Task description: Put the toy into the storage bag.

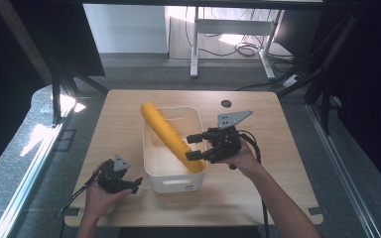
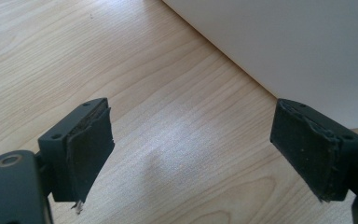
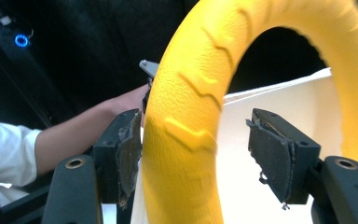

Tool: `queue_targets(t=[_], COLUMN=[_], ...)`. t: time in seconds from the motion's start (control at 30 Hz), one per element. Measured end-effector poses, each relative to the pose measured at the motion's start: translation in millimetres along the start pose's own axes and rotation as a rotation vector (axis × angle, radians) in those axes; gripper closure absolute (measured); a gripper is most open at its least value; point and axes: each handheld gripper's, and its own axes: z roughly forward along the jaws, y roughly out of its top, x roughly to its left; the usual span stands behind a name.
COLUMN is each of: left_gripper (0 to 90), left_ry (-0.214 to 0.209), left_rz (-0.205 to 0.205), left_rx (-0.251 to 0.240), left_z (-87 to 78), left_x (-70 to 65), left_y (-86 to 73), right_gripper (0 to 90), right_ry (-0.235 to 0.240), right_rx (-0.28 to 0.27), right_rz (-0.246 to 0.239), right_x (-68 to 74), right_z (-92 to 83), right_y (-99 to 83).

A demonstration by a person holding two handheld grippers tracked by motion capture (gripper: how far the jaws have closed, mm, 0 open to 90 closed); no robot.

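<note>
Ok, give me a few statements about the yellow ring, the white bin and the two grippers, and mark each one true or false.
1. The yellow ring leans in the white bin, partly above its rim. True.
2. The right gripper is clamped shut on the ring. False: its jaws stand apart, the ring's band between them with a gap at one pad.
3. The left gripper holds the bin's edge. False: it is open over the wooden table beside the bin.
4. The bin stands on the table. True.
</note>
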Motion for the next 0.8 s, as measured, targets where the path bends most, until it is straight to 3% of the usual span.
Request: queue_targets(t=[0.1,0.3,0.37,0.4,0.43,0.57,0.6,0.7,0.8], left_gripper=[13.3,13.3,13.3,13.3,13.3,13.3,13.3,13.3,13.3], left_ry=[0.002,0.001,0.001,0.002,0.003,0.004,0.005,0.005,0.004], left_rz=[0.000,-0.003,-0.003,-0.003,-0.003,-0.005,-0.007,-0.007,-0.008], left_rx=[-0.001,-0.002,-0.001,-0.001,-0.001,-0.003,-0.003,-0.004,-0.006], left_z=[-0.2,-0.2,-0.2,-0.2,-0.2,-0.1,-0.1,-0.3,-0.9], left_x=[-0.1,-0.4,-0.5,-0.5,-0.4,-0.6,-0.7,-0.7,-0.7], left_y=[-0.1,-0.2,-0.1,-0.1,-0.2,-0.2,-0.2,-0.3,-0.3], right_gripper=[35.2,35.0,35.3,35.3,35.3,35.7,35.8,36.0,36.0], right_ry=[-0.021,-0.119,-0.166,-0.224,-0.224,-0.288,-0.325,-0.363,-0.404], right_rx=[-0.013,-0.053,-0.050,-0.038,-0.038,-0.037,-0.031,-0.030,0.001], right_rz=[-0.011,-0.021,-0.019,-0.024,-0.024,0.003,0.007,0.015,0.034], right_x=[2.1,5.8,4.4,2.8,2.8,-1.7,-4.2,-7.1,-12.3], right_z=[-9.1,-41.0,-51.1,-59.9,-59.9,-74.1,-79.8,-84.0,-87.2], right_y=[-4.2,-24.2,-33.4,-43.7,-43.7,-64.7,-74.0,-82.8,-90.9])
